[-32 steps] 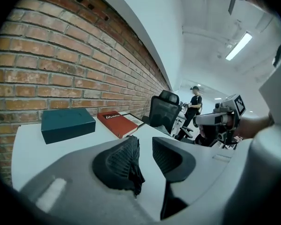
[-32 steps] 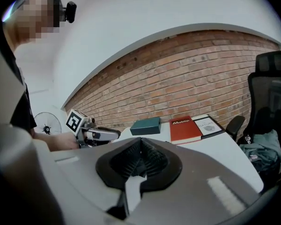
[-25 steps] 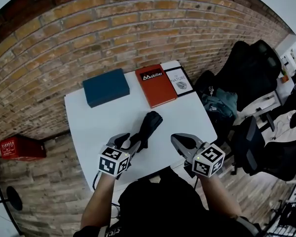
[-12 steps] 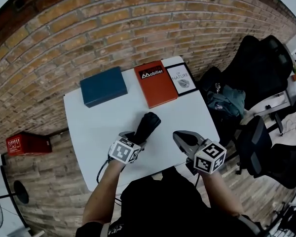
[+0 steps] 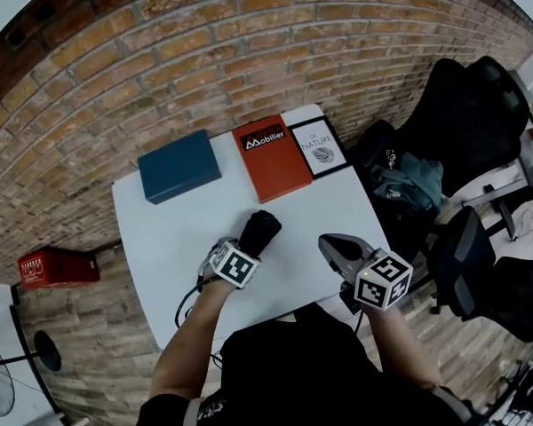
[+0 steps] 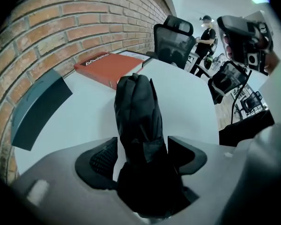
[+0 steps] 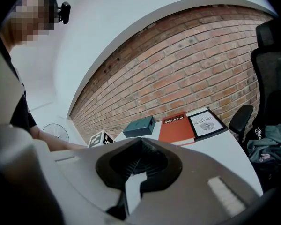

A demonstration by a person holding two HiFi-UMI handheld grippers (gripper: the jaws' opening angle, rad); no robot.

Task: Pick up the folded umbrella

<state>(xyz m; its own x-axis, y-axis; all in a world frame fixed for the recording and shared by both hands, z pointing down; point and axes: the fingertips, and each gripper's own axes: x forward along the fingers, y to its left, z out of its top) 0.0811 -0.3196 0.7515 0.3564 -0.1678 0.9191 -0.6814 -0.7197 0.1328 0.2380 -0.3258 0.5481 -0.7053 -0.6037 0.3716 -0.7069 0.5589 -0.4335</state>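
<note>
You have one folded black fabric umbrella point(image 5: 259, 232) near the front edge of the one white table point(image 5: 173, 224). Along its far edge you have two books, an orange-red book point(image 5: 274, 156) and a black-bordered white book point(image 5: 319, 146), and one dark teal rectangular box point(image 5: 179, 166). One red crate point(image 5: 58, 267) sits beyond its left edge.

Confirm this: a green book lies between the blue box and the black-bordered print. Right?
Not quite. The book is red, not green; the head view shows it lying between the blue box and the black-bordered print.
</note>
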